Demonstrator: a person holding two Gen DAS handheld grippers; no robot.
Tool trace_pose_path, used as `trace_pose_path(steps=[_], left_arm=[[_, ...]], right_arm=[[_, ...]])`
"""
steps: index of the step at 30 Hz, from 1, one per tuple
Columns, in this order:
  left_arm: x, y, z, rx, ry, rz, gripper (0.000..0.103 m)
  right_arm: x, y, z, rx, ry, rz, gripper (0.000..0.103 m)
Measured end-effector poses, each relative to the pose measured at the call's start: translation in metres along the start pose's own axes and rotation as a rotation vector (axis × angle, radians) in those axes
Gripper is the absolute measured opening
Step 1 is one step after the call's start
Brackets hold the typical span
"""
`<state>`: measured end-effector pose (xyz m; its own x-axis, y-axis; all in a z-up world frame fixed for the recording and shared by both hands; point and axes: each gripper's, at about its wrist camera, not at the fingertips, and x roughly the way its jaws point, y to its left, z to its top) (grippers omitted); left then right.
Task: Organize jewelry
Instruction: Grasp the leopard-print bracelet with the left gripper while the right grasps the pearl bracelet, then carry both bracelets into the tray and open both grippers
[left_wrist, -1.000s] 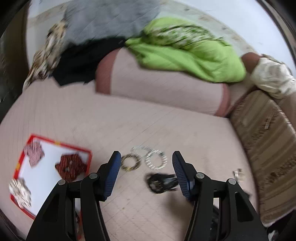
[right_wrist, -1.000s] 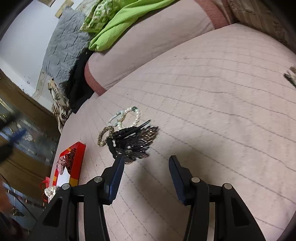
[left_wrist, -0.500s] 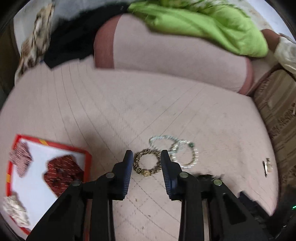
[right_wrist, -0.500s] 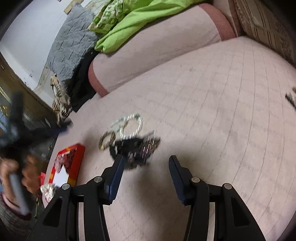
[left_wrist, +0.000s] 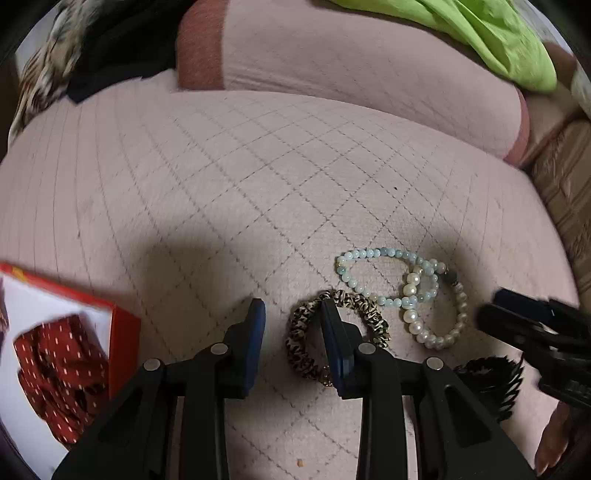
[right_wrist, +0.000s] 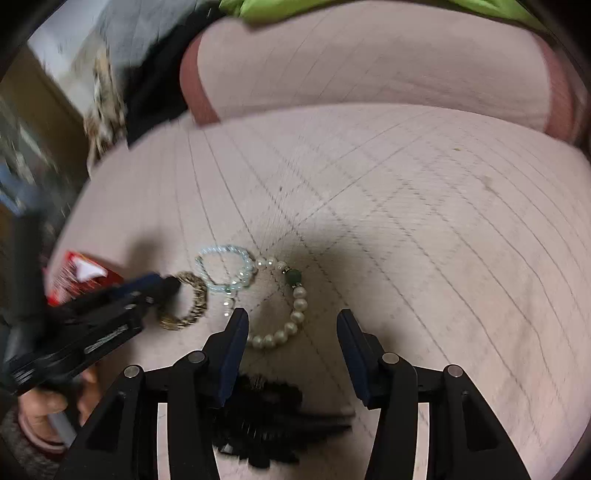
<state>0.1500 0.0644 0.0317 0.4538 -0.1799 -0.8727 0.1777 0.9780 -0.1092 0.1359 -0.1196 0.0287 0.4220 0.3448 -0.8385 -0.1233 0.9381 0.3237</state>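
The left gripper (left_wrist: 291, 317) has narrow fingers, one dipped inside the leopard-print bracelet (left_wrist: 303, 339), not pinching it. The right gripper (right_wrist: 291, 326) is closing, half spread over the pearl bracelet (right_wrist: 291, 325), pads clear. The pale blue bead bracelet (left_wrist: 373, 273) overlaps the pearl bracelet; the leopard-print bracelet lies beside it.

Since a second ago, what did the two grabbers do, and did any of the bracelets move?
The left gripper dropped toward the leopard-print bracelet and narrowed; one finger now sits inside the ring, nothing pinched yet. The right gripper swung over the pearl bracelet, jaws closing, nothing held. The pearl, leopard-print and pale blue bracelet, the black hair clip and the red tray stayed put.
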Motion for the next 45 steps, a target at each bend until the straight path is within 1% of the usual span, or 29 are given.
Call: trace_pose_path(steps=[2, 3, 5, 7, 8, 9, 10, 13, 16, 20, 26, 28, 31, 34, 36, 39, 41, 45], left_arm=[[0.002, -0.002, 0.001, 0.027, -0.011, 0.010, 0.030], [0.002, -0.003, 0.000, 0.034, -0.015, 0.013, 0.030], [0.003, -0.005, -0.003, 0.045, -0.030, 0.021, 0.030], [0.004, -0.008, -0.006, 0.063, -0.043, 0.037, 0.030], [0.003, -0.010, -0.007, 0.075, -0.046, 0.049, 0.026], [0.002, -0.012, -0.008, 0.079, -0.045, 0.060, 0.019], [0.000, -0.011, -0.009, 0.077, -0.041, 0.062, 0.005], [-0.008, -0.007, -0.010, 0.040, -0.020, 0.023, 0.005], [-0.027, -0.007, -0.015, 0.027, -0.040, 0.013, 0.005], [-0.068, -0.005, -0.022, -0.008, -0.082, -0.031, 0.005], [-0.140, -0.005, -0.043, -0.043, -0.155, -0.100, 0.005], [-0.163, -0.001, -0.051, -0.048, -0.175, -0.108, 0.005], [-0.189, 0.007, -0.062, -0.054, -0.196, -0.100, 0.005], [-0.216, 0.026, -0.073, -0.067, -0.225, -0.062, 0.005], [-0.230, 0.047, -0.081, -0.085, -0.241, -0.020, 0.005], [-0.238, 0.083, -0.091, -0.133, -0.243, 0.024, 0.005], [-0.239, 0.114, -0.098, -0.190, -0.232, 0.050, 0.005], [-0.231, 0.172, -0.112, -0.291, -0.200, 0.094, 0.005]], right_arm=[[0.015, 0.004, 0.003, -0.027, 0.043, -0.032, 0.040], [0.021, 0.006, 0.004, -0.034, 0.066, -0.048, 0.038], [0.026, 0.009, 0.005, -0.054, 0.065, -0.075, 0.037], [0.028, 0.014, 0.006, -0.079, 0.069, -0.114, 0.022], [0.028, 0.015, 0.006, -0.087, 0.067, -0.129, 0.011], [0.027, 0.015, 0.006, -0.091, 0.064, -0.131, 0.011], [0.025, 0.014, 0.004, -0.084, 0.056, -0.124, 0.011], [0.013, 0.009, 0.000, -0.052, 0.027, -0.117, 0.010], [-0.007, 0.006, -0.005, -0.023, -0.024, -0.097, 0.010], [-0.046, 0.008, -0.015, -0.015, -0.103, -0.094, 0.010], [-0.103, 0.016, -0.035, -0.007, -0.190, -0.085, 0.010], [-0.118, 0.020, -0.042, -0.008, -0.206, -0.077, 0.010], [-0.139, 0.032, -0.050, -0.020, -0.226, -0.059, 0.010], [-0.150, 0.053, -0.056, -0.044, -0.234, -0.039, 0.010], [-0.154, 0.066, -0.061, -0.066, -0.234, -0.033, 0.010], [-0.155, 0.092, -0.067, -0.104, -0.225, -0.012, 0.010], [-0.150, 0.113, -0.068, -0.132, -0.212, 0.005, 0.010], [-0.136, 0.146, -0.068, -0.160, -0.177, 0.045, 0.010]])
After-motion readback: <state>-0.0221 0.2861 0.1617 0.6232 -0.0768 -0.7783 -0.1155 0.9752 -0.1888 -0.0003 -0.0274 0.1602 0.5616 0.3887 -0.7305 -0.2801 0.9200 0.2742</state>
